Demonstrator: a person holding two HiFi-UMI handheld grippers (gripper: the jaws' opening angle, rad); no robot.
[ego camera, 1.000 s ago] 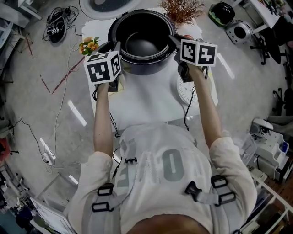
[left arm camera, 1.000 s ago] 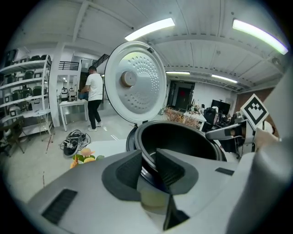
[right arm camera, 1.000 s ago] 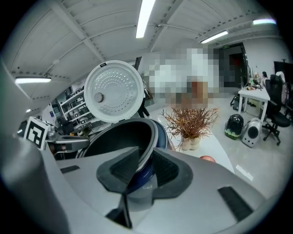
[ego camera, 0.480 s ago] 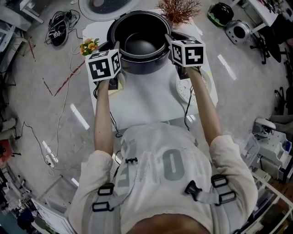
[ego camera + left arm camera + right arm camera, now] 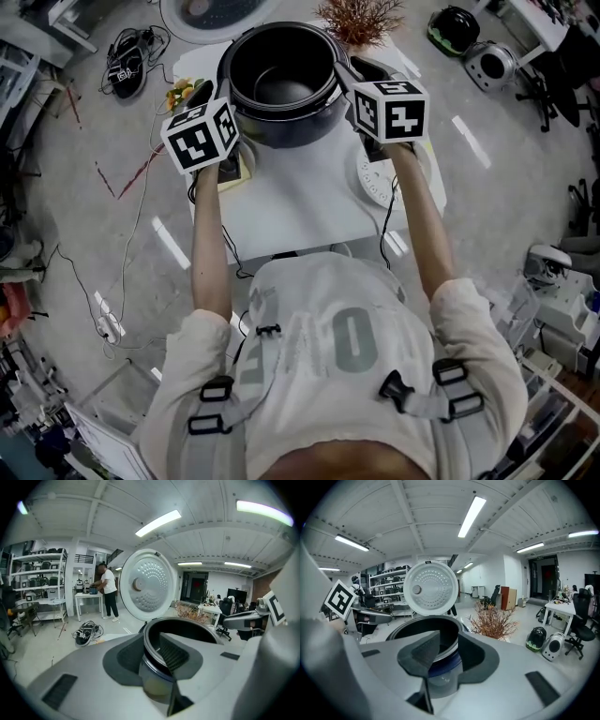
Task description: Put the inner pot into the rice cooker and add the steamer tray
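Left claw (image 5: pixel 152 656) has swung outward, clamped on the rim of the black round metal inner pot (image 5: pixel 281 94), while right claw (image 5: pixel 446 648), jaws just opening, straddles it loosely, presumably releasing since the pot sits in the dark rice cooker (image 5: pixel 281 136)

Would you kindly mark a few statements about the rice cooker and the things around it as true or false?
1. The rice cooker's lid stands open. True.
2. The steamer tray already sits in the inner pot. False: the inner pot is empty, and the white steamer tray lies on the table, right of the cooker.
3. A dried plant stands beyond the cooker. True.
4. The yellow flowers lie right of the cooker. False: the flowers are on its left.
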